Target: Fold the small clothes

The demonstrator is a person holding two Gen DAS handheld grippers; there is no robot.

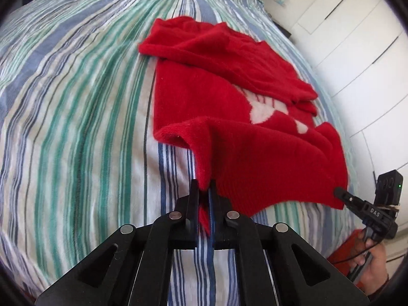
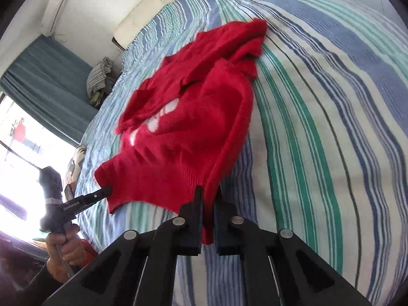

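Both tongs, left (image 1: 204, 191) and right (image 2: 208, 196), pinch red sweater (image 1: 229, 102) hem (striped bedsheet (image 1: 76, 102) beneath).

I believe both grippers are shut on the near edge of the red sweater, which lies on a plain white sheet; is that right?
Not quite: the sheet is striped in blue, green and white, not plain white, as both wrist views show. The rest holds: the left gripper and right gripper are each shut on the near edge of the red sweater.

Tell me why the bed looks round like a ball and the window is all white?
Both views: the fisheye lens bends the striped bed into a bulge. Right view: daylight washes out the window, and the red sweater is slightly blurred.
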